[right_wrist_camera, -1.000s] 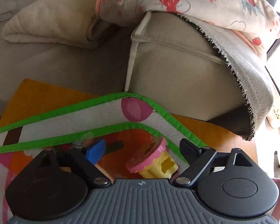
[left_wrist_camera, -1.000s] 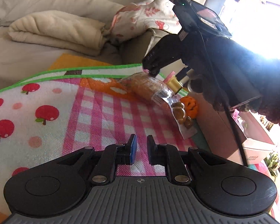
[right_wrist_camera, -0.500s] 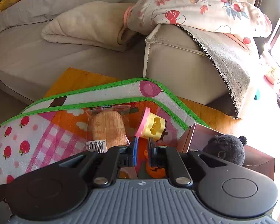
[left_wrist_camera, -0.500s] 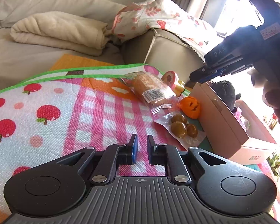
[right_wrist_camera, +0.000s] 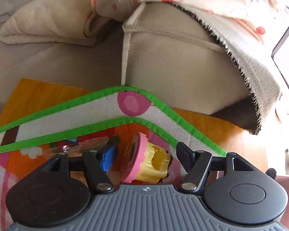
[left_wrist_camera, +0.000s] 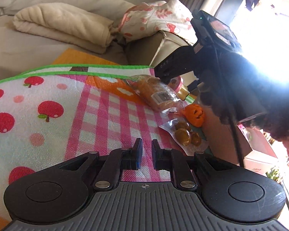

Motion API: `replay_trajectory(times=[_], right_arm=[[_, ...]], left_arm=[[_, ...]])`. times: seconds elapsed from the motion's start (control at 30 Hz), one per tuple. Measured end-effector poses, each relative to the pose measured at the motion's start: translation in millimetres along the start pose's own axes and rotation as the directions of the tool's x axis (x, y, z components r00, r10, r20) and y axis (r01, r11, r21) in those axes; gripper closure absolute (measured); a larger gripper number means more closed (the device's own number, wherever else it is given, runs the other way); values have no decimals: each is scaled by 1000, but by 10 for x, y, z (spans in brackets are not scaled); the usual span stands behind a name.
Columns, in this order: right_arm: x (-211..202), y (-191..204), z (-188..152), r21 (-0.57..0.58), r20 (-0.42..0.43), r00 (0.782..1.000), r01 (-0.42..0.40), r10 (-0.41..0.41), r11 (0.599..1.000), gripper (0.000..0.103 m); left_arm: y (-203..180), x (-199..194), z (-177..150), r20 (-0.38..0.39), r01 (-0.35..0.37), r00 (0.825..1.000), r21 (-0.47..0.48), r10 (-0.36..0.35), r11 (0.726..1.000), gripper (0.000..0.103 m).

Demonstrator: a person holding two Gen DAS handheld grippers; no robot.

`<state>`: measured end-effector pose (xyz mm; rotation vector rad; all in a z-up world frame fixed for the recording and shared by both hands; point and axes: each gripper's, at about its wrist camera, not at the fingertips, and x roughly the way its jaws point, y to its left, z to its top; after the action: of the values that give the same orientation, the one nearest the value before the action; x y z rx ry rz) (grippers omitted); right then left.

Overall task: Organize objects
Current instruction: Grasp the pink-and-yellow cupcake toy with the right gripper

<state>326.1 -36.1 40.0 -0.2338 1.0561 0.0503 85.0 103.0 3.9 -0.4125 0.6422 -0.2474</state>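
Note:
A toy cupcake (right_wrist_camera: 147, 162) with pink icing and a yellow base lies on its side on the patterned mat (right_wrist_camera: 109, 113). My right gripper (right_wrist_camera: 146, 154) is open, its fingers on either side of the cupcake, low over the mat. In the left wrist view a wrapped bread roll (left_wrist_camera: 158, 94), an orange pumpkin toy (left_wrist_camera: 195, 114) and a clear packet of brown sweets (left_wrist_camera: 185, 134) lie on the mat (left_wrist_camera: 38, 104). The right gripper's body (left_wrist_camera: 212, 57) hovers over the roll's far end. My left gripper (left_wrist_camera: 146, 154) is shut and empty, near the mat's front.
A cardboard box (left_wrist_camera: 231, 140) stands right of the sweets, mostly hidden behind the right gripper. A beige sofa (right_wrist_camera: 173, 57) with a folded cream blanket (left_wrist_camera: 63, 25) and a floral blanket (right_wrist_camera: 212, 2) runs behind the orange table (right_wrist_camera: 48, 90). Bright window glare fills the right.
My right gripper came back down from above the box to the mat and opened around the toy cupcake. My left gripper stayed still and shut.

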Motion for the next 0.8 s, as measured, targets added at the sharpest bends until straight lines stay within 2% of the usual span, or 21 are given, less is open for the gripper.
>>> replay_trajectory(times=[0.07,0.1,0.2,0.27,0.3,0.4,0.53,0.63,0.67,0.8], right_arm=[[25,26,-10,1,11,1000,19,-19,1000,37],[-2,44,-27,-12,17,1000,19,-18,1000,49],[-187,93,-149,-80,34,998,-44,46,996,56],[-351,94,-266,-102,36,993,-108,112,989,62],[-446,64,-345,-95,23,987,-155,158,983,61],[-740,2,-655,-99,-8,960,-280,280,955,61],[-1242,-144,-1131,-132,55,934,-345,354,929,61],[-1607,-503,-1517,-35,95,872,-480,481,877,61],[-1695,-621,-1675,-22,117,862,-495,494,869,61],[-1803,-1004,-2339,25,169,846,-516,506,856,61]], left_arm=[[10,-6,-2,1,4,1000,-6,-4,1000,89],[9,-12,-5,2,5,1000,-7,-5,1000,89],[28,-11,1,1,12,1000,-18,-12,1000,89],[68,-13,5,1,27,1000,-43,-27,999,89],[88,-13,6,2,33,999,-56,-33,998,89],[89,-8,8,4,28,1000,-63,-27,998,90],[54,-10,2,5,7,1000,-38,-7,999,90],[10,-3,0,5,-12,1000,-17,13,1000,90],[-13,1,-1,6,-23,1000,-4,23,1000,90],[-110,2,-15,8,-66,998,54,65,996,90]])
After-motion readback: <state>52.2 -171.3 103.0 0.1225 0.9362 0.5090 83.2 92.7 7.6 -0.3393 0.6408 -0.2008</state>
